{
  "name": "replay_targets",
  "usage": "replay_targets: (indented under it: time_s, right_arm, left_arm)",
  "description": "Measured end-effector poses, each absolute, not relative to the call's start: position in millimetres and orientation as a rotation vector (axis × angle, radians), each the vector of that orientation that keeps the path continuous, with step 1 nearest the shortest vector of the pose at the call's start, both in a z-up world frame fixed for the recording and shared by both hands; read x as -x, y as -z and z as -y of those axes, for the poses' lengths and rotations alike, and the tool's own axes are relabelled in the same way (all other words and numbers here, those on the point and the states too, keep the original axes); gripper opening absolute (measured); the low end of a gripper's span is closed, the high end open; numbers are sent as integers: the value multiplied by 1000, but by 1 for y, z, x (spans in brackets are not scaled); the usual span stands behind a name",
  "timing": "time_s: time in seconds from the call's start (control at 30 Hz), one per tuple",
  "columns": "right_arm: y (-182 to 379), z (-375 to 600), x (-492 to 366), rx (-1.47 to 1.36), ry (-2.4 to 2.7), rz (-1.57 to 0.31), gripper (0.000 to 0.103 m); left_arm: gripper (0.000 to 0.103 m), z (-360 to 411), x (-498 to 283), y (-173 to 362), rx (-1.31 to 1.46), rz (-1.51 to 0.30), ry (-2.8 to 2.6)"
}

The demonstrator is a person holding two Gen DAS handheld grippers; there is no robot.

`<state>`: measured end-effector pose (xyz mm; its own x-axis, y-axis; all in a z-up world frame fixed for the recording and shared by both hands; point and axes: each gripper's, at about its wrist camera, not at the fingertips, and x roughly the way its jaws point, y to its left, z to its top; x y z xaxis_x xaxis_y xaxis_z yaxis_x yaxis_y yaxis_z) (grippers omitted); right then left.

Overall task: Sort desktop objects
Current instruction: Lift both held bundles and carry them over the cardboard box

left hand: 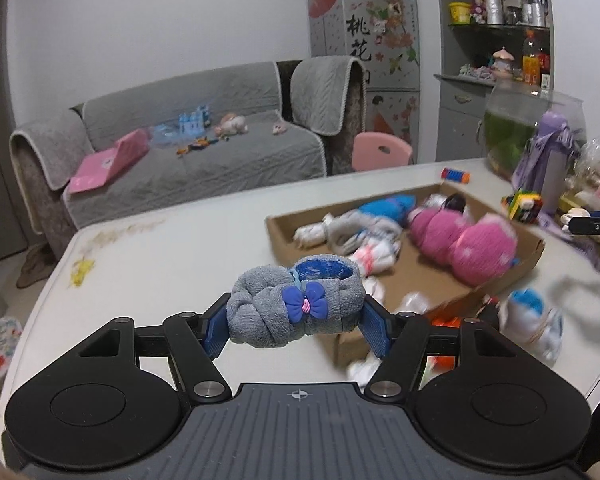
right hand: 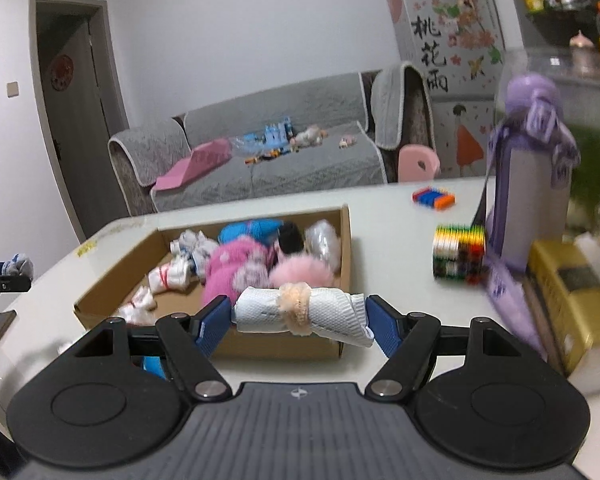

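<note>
Ahead of both tongs lay the cardboard box [right hand: 342,240], the landmark for the drop. My left gripper [left hand: 296,320] clamped a grey sock roll [left hand: 294,306] crosswise, just short of the box's near corner, box ahead and to the right. My right gripper [right hand: 300,318] clamped a white sock roll [right hand: 300,314] crosswise at the near wall, the closer hand, I judged.
</note>
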<state>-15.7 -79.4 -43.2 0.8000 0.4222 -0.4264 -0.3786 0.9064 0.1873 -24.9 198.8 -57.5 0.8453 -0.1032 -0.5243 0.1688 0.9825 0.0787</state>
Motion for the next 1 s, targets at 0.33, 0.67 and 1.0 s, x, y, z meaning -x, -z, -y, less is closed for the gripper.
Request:
replay_targets:
  time_s: [0.33,0.67,1.0]
  right_arm:
    - [1,67,-4,-45,-487,-386,70]
    - [-22,39,-35,16,-577,-346,70]
    - [-12,18,-52,53,-628,-379,70]
  left_arm:
    - [71,-158,-19,32,-93,-556,133]
    - [71,-126,-68,26,-110,-541,147]
    - [71,-126,-94,48,-90,-580,140]
